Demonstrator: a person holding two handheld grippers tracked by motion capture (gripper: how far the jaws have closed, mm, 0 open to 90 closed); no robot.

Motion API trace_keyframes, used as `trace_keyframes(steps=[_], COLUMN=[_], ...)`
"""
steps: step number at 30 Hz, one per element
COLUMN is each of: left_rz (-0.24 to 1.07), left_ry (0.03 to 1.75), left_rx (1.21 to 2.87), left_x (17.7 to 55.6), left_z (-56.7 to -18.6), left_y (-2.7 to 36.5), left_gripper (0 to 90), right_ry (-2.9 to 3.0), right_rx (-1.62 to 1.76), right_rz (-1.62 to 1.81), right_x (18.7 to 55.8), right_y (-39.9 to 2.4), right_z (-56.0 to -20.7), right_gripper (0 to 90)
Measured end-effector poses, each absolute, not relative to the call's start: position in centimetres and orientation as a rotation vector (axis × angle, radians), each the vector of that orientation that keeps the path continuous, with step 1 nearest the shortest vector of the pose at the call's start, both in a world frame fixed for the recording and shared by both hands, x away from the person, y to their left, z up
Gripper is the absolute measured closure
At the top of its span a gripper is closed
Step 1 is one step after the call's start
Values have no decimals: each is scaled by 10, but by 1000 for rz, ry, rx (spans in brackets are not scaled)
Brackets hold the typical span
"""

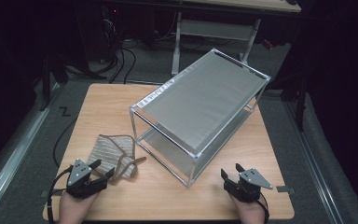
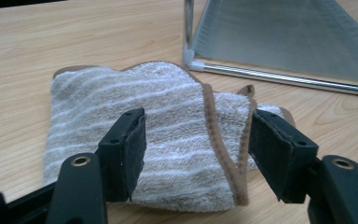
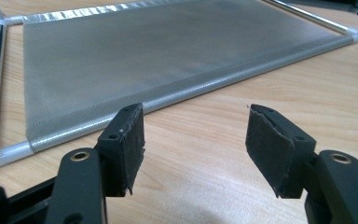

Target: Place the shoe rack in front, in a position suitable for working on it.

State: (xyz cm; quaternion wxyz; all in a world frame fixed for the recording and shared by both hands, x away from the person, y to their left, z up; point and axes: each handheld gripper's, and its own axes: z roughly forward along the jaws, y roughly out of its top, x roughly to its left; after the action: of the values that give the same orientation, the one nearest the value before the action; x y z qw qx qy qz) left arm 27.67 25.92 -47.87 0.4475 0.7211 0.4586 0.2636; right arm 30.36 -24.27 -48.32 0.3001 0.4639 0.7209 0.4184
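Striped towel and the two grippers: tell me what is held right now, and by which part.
Nothing is held. The left gripper is open above the striped towel, pads clear of it. The right gripper is open over bare table.

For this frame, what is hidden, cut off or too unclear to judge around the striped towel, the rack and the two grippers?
- Folded beige striped towel: its near edge is hidden behind the left gripper in the left gripper view.
- Metal-framed grey fabric shelf rack: its lower shelf is mostly hidden under the top panel in the high view.
- Rack in the right gripper view: top cut off by the frame edge.
- Room beyond the wooden table: too dark.
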Motion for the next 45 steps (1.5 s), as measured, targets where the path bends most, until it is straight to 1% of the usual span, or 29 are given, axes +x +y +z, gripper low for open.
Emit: trace_keyframes(steps=[1,9,19,23,27,30,33,38,45], left_rz=[651,632,635,653,659,658,658,664,692], left_ry=[1133,1142,1144,1143,1144,1138,1127,1100,1118], left_rx=[1782,1774,1754,1745,1711,1720,1762,1745,1731], left_x=[277,279,275,273,273,276,285,308,346], left_z=[-479,-482,-481,-481,-476,-470,-458,-439,-433], left_y=[258,256,261,261,258,252,240,228,219], left_gripper=[377,382,379,387,395,397,398,401,416], right_ry=[1908,1892,1903,1903,1896,1886,1896,1918,1941], right_rx=[1234,1227,1207,1166,1150,1129,1090,1053,965], right_rz=[1113,1124,1141,1147,1166,1200,1229,1263,1342], right_x=[302,300,301,297,293,289,284,278,264], right_y=[-244,-247,-239,-237,-236,-233,-228,-220,-198], right_z=[-484,-481,-479,-474,-470,-465,-461,-456,-445], right_gripper=[360,359,357,383,385,385,416,420,425])
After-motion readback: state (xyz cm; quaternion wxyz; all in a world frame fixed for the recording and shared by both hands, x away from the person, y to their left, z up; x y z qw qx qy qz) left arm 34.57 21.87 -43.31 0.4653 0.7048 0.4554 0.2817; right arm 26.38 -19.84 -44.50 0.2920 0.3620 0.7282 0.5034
